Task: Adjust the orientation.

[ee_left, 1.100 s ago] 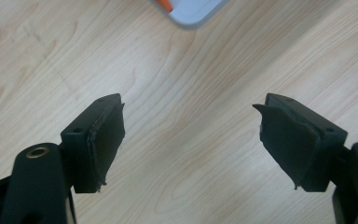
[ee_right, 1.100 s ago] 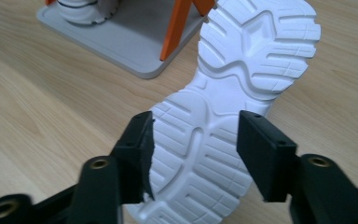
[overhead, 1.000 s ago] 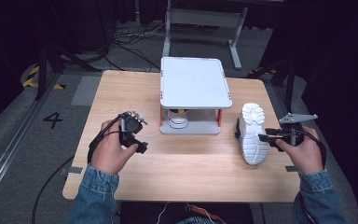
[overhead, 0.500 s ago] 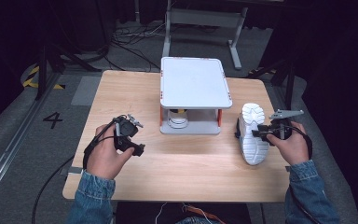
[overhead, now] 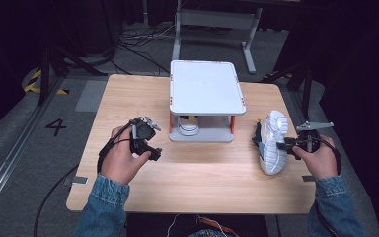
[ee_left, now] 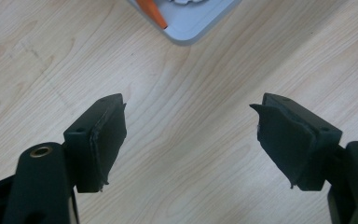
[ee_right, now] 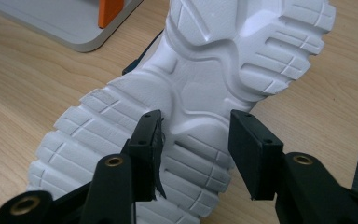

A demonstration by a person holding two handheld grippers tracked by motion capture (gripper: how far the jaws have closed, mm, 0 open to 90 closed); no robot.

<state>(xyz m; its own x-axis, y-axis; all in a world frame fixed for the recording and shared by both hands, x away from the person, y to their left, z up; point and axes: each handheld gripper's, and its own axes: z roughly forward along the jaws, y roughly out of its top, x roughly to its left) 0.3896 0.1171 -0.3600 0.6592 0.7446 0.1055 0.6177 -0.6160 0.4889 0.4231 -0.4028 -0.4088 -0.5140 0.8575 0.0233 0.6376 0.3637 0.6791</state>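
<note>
My right gripper (overhead: 288,144) sits against the white shoe (overhead: 272,143), which lies on its side on the counter (overhead: 128,94), just right of the two-tier white rack (overhead: 205,89), sole turned toward my hand. In the right gripper view the sole fills the space ahead of my jaws, which have just been opening; they stand apart, and I cannot make out either pad pressing on the rubber. I judge this to be either the end of a set-down or the start of a fresh grab. To do it well I would keep the jaws wide enough to straddle the narrow waist of the sole, come in square to it rather than at a slant, and close on the midfoot so the shoe does not swing when lifted. A second shoe (overhead: 187,128) already stands on the rack's lower shelf, so I would steer well clear of the rack's orange posts.

My right hand (overhead: 321,158) comes in from the right of the shoe, wrist level, gripper pointing left. My left gripper (ee_left: 191,135) waits left of the rack, jaws apart and empty over bare wood, its hand (overhead: 123,160) resting low.
</note>
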